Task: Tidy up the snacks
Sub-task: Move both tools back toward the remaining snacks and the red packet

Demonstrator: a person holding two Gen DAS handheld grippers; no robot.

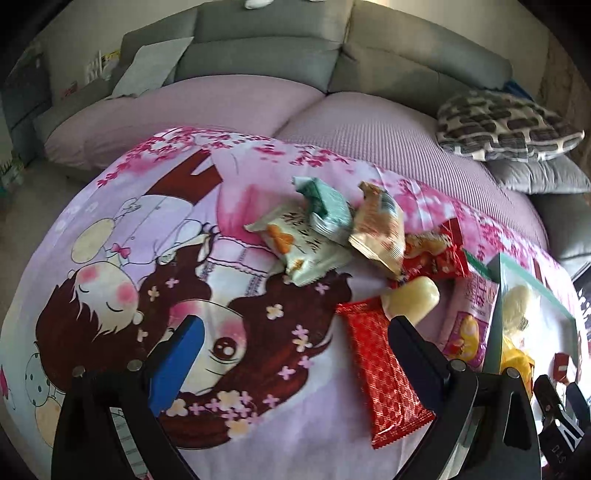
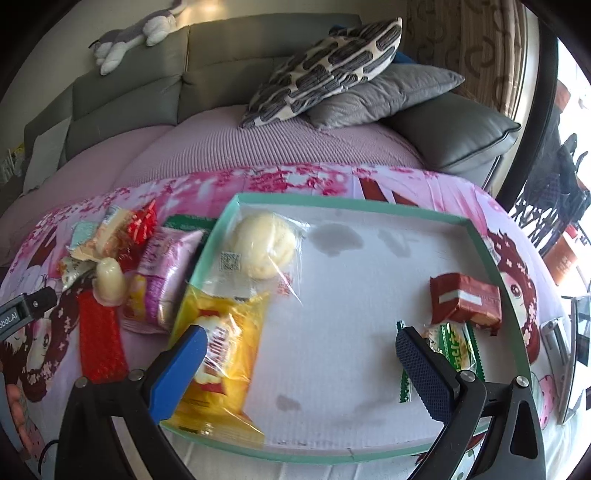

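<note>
A shallow tray (image 2: 332, 201) with a teal rim and white floor lies on the cartoon cloth. In it are a wrapped pale bun (image 2: 264, 245), a yellow packet (image 2: 225, 350), a brown-red packet (image 2: 465, 301) and a green packet (image 2: 456, 347). My right gripper (image 2: 301, 343) hangs open over the tray floor, holding nothing. Left of the tray lie a red wafer packet (image 1: 384, 369), a pale yellow snack (image 1: 412, 301), a pink bag (image 1: 471, 317) and a heap of packets (image 1: 325, 229). My left gripper (image 1: 295, 347) is open and empty, its right finger over the red wafer packet.
The cloth (image 1: 147, 258) covers a low table in front of a grey sofa (image 1: 266, 48) with pink seat covers. Patterned and grey pillows (image 2: 332, 62) sit at the back right, a plush toy (image 2: 140, 33) on the sofa back. A silver flat object (image 2: 557, 350) lies right of the tray.
</note>
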